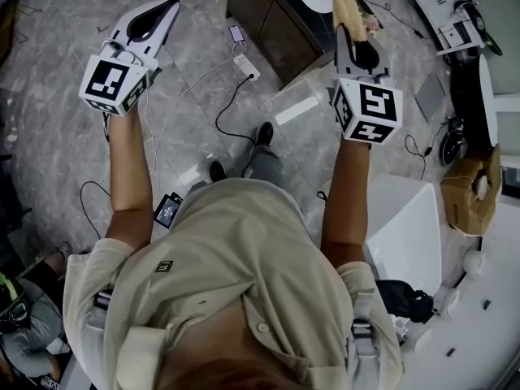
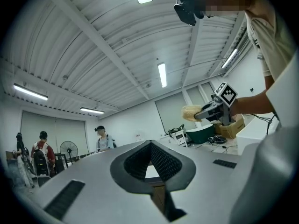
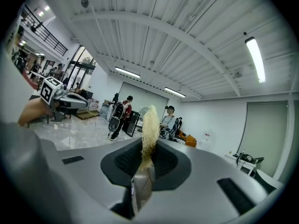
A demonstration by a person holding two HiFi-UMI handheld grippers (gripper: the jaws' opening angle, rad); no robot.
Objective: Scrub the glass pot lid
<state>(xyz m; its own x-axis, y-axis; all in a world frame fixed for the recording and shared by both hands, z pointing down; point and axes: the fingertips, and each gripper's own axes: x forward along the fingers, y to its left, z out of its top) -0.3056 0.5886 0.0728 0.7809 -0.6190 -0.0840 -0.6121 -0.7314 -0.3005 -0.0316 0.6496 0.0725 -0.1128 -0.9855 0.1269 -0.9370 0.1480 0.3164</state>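
My left gripper (image 1: 166, 6) is held out level at the upper left, its jaws shut with nothing between them; its own view (image 2: 150, 146) shows the closed pads against the room. At the upper right my right gripper (image 1: 351, 35) is shut on a fibrous pale yellow scrubber (image 1: 348, 10), which sticks out past the fingertips. In the right gripper view the scrubber (image 3: 149, 129) stands upright, pinched between the pads, and the left gripper (image 3: 77, 101) shows far off at the left. The left gripper view shows the right gripper (image 2: 205, 113) with the scrubber (image 2: 190, 113). No glass pot lid shows in any view.
On the marble floor below lie a white power strip (image 1: 248, 66) and cables. A dark cabinet (image 1: 268, 19) stands ahead, with a white counter (image 1: 406, 234) and a cardboard box (image 1: 471, 189) to the right. People (image 3: 122, 113) stand at the far side of the room.
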